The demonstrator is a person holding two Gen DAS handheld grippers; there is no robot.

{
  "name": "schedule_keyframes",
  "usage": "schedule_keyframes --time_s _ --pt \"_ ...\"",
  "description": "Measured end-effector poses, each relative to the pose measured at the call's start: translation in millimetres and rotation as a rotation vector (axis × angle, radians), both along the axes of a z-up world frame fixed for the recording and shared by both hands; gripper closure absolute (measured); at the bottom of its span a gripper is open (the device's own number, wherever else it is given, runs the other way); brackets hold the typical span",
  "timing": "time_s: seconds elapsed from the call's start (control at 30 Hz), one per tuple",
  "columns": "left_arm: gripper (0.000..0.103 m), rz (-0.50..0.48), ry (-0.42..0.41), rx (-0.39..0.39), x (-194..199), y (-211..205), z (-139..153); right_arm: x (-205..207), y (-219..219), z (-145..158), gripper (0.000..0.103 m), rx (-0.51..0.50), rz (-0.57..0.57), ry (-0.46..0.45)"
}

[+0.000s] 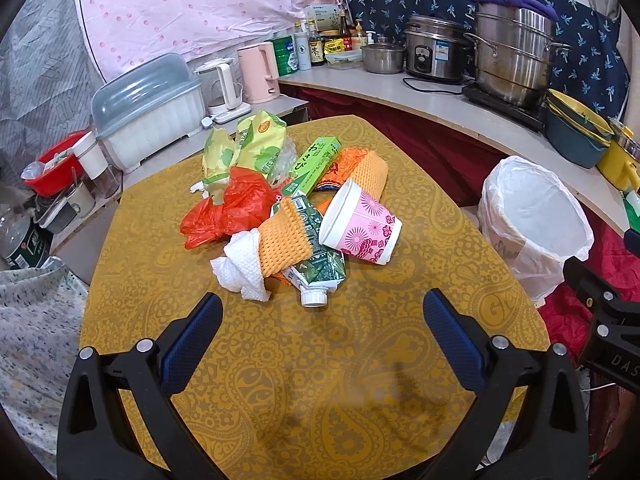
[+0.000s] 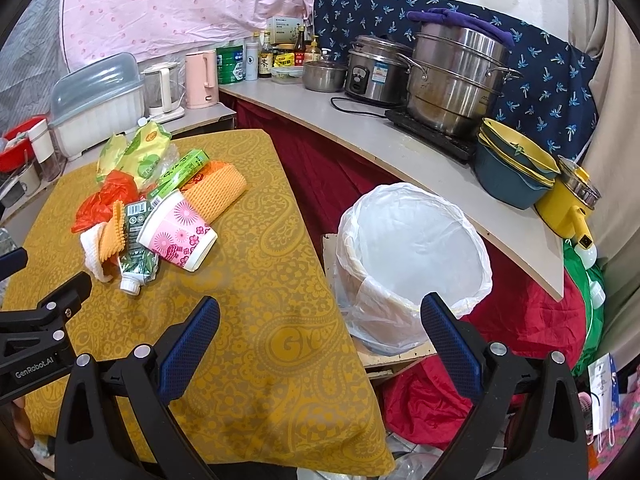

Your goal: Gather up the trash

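Observation:
A heap of trash lies mid-table on the yellow patterned table (image 1: 304,360): a pink paper cup (image 1: 362,226) on its side, a crushed green carton (image 1: 316,268), orange foam netting (image 1: 282,242), a white tissue (image 1: 242,270), a red plastic bag (image 1: 228,210), a green box (image 1: 314,164) and yellow-green wrappers (image 1: 256,142). My left gripper (image 1: 322,312) hovers open just in front of the heap, holding nothing. My right gripper (image 2: 320,314) is open and empty over the table's right edge, between the pink paper cup (image 2: 176,236) and the white-lined bin (image 2: 416,256).
The bin (image 1: 534,220) stands on the floor right of the table. A counter behind carries steel pots (image 1: 512,60), a rice cooker (image 1: 434,54), a pink kettle (image 1: 260,74), bottles and stacked bowls (image 2: 516,176). A dish box (image 1: 148,112) sits at the left. Red cloth (image 2: 532,316) lies by the bin.

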State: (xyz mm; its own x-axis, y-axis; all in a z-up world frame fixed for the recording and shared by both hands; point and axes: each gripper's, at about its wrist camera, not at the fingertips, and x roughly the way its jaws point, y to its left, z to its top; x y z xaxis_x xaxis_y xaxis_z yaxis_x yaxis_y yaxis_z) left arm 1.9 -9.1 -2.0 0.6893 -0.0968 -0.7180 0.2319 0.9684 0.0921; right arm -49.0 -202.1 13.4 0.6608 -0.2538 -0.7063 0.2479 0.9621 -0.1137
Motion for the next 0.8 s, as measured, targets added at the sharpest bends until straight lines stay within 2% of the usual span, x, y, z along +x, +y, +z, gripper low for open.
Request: schedule_keyframes --time_s 0.23,0.5,0.8 --pt "0.007 0.014 0.000 -0.012 6.1 7.4 -4.1 6.8 3.4 -1.8 0.007 0.003 -0.006 0.000" --pt "0.007 0.043 0.038 -0.036 19.2 27.1 -14.4 28.4 15.6 -13.0 0.007 0.023 -0.007 0.022" --pt "0.007 0.131 0.088 -0.061 49.0 76.1 -37.6 58.4 37.2 -30.0 0.007 0.080 0.006 0.023"
